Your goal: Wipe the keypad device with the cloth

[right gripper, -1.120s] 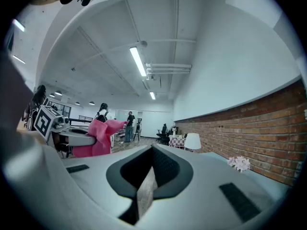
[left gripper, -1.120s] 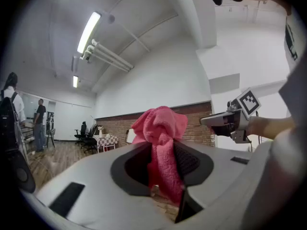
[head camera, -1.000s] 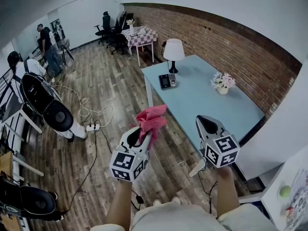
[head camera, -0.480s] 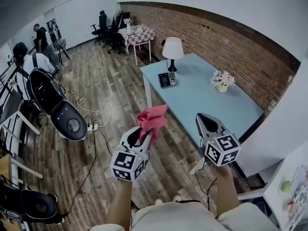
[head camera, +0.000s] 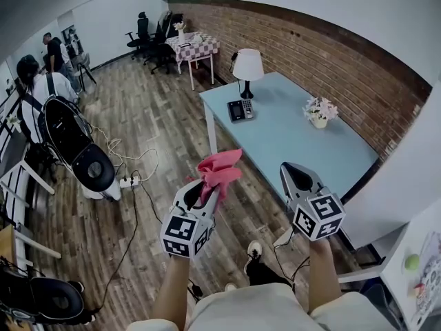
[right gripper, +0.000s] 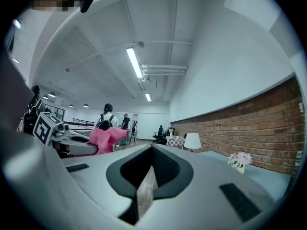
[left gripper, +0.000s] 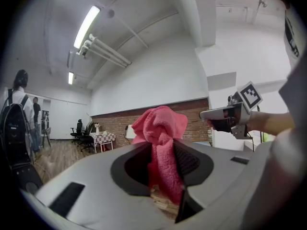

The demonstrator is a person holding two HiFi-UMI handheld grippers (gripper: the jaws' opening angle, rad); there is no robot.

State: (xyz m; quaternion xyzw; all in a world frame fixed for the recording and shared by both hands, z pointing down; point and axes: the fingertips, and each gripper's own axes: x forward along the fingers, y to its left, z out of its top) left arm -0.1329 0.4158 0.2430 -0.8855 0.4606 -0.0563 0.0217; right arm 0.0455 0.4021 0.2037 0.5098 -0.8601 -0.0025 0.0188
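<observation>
Wood-plank floor [head camera: 158, 123] runs across an open office room, brick wall [head camera: 324, 54] along the right side, white walls elsewhere, strip lights on the ceiling. Light blue table [head camera: 296, 150] stands lengthwise against the brick wall. Keypad device [head camera: 240, 109] lies flat at the table's far-left corner, just beside the base of a white-shaded lamp [head camera: 249, 66]. Small flower pot [head camera: 318, 112] sits at the wall-side edge, about mid-length, well apart from the keypad. Rest of the tabletop is bare. Far back: a checkered-cloth table [head camera: 196, 47] and black office chairs [head camera: 143, 32]. Two people [head camera: 43, 81] stand at the room's left side; a power strip [head camera: 128, 182] with cables lies on the floor. Left gripper [head camera: 205, 190] is clamped on a pink cloth [left gripper: 160, 143], which bunches up above the jaws. Right gripper [head camera: 296, 174] has its jaws pressed together with nothing between them. Both are held level over the floor, short of the table's near edge, with the cloth well apart from the keypad device.
</observation>
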